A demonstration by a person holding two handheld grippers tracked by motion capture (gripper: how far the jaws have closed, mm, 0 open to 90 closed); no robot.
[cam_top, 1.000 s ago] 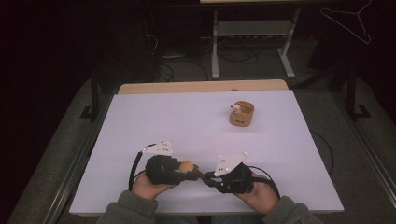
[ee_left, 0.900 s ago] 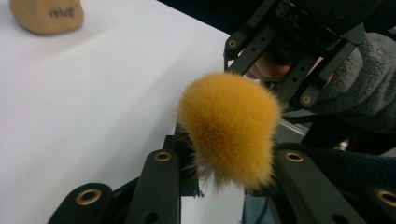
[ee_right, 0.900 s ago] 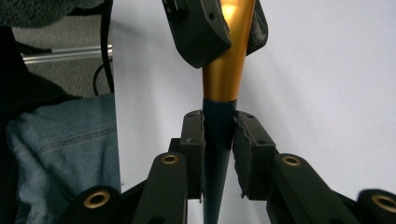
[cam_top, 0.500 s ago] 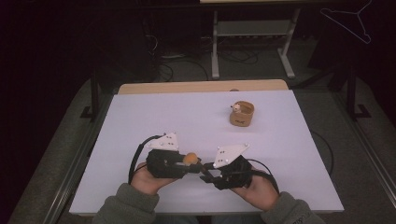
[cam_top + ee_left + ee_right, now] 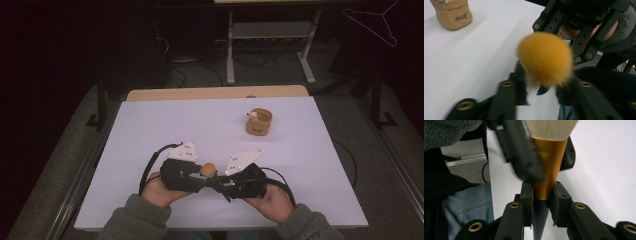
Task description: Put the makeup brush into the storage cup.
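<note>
A makeup brush (image 5: 209, 169) with a fluffy orange head (image 5: 545, 58), a gold ferrule (image 5: 547, 162) and a black handle is held above the near edge of the white table (image 5: 175, 125). My right gripper (image 5: 541, 202) is shut on it where the ferrule meets the handle. My left gripper (image 5: 541, 87) faces the right one, its jaws either side of the ferrule just below the head. Those jaws have just been opening with the brush between them, and they look blurred. In the high view the left gripper (image 5: 207, 177) and the right gripper (image 5: 220, 181) meet tip to tip.
A small tan pouch-like holder (image 5: 259, 122) stands at the back right of the table, also at the top left of the left gripper view (image 5: 451, 13). Metal stand legs and cables lie on the floor beyond the table.
The left hand has risen and shifted slightly right, toward the right gripper. The orange brush head now sits higher between the two grippers. The right hand has stayed in place.
</note>
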